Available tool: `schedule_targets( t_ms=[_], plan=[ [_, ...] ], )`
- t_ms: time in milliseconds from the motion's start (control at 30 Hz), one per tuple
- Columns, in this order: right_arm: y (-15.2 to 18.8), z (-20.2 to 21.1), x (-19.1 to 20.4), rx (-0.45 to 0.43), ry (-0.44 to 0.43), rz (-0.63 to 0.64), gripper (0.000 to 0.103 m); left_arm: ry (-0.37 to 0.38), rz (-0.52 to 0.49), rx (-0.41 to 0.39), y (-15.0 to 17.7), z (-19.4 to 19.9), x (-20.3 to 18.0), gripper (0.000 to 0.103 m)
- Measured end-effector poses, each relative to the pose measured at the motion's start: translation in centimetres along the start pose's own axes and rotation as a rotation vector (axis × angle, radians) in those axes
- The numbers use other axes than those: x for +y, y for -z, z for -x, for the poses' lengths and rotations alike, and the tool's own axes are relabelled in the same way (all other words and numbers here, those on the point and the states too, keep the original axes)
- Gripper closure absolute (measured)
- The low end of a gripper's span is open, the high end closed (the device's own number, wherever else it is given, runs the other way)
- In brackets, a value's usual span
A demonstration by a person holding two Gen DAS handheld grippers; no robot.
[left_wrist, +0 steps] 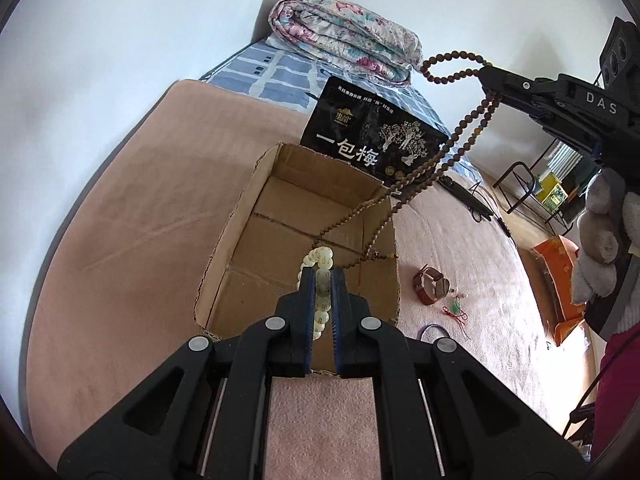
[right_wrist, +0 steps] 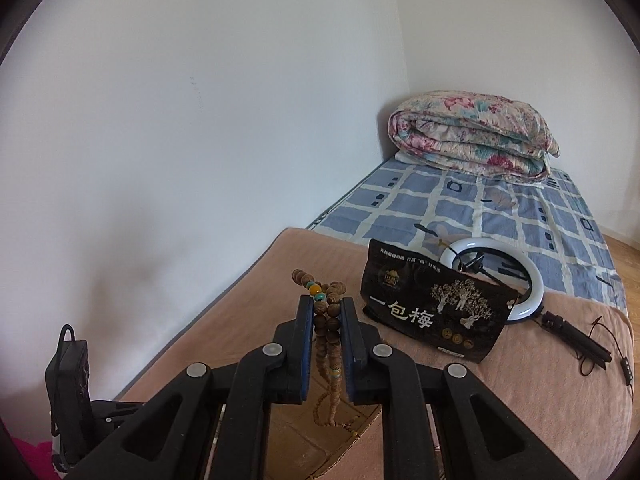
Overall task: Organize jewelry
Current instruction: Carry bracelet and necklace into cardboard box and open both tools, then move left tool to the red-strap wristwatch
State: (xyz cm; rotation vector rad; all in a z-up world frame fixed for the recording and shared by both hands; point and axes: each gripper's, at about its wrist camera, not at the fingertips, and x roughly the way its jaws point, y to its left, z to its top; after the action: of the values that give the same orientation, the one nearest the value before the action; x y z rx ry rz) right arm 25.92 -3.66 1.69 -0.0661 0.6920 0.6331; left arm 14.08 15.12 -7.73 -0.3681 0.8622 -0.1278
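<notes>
My left gripper (left_wrist: pixel 323 276) is shut on a pale cream bead bracelet (left_wrist: pixel 319 261), held above the near end of an open cardboard box (left_wrist: pixel 240 208) on the bed. My right gripper (right_wrist: pixel 327 304) is shut on a long brown wooden bead necklace (right_wrist: pixel 329 320). In the left wrist view the right gripper (left_wrist: pixel 486 74) is at the upper right, and the brown necklace (left_wrist: pixel 460 140) hangs from it in long loops whose lower end dangles inside the box. A brown leather watch (left_wrist: pixel 430 284) and a small red-and-green cord charm (left_wrist: pixel 454 308) lie on the pink blanket right of the box.
A black snack bag (left_wrist: pixel 376 136) stands behind the box. Behind the bag lies a ring light (right_wrist: pixel 520 276) on a black stand with its cable. A folded floral quilt (right_wrist: pixel 472 140) sits at the bed's far end by the white wall. An orange bag (left_wrist: pixel 560 280) lies at the right.
</notes>
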Motion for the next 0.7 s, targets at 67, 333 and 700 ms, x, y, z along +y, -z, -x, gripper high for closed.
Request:
schedule_targets(
  t_ms=[67, 333, 700],
  plan=[
    [1.0, -1.3, -0.4, 0.027, -0.005, -0.011, 0.092, -0.008, 0.000, 0.013, 0.2, -0.5, 0.2, 0.098],
    [4.8, -5.8, -1.4, 0.144, 0.009, -0.005, 0.092, -0.036, 0.002, 0.057, 0.6, -2.2, 0.5, 0.098],
    [6.0, -5.1, -1.3, 0.153, 0.047, -0.008, 0.042, -0.083, -0.025, 0.051, 0.7, -1.7, -0.3, 0.074]
  ],
)
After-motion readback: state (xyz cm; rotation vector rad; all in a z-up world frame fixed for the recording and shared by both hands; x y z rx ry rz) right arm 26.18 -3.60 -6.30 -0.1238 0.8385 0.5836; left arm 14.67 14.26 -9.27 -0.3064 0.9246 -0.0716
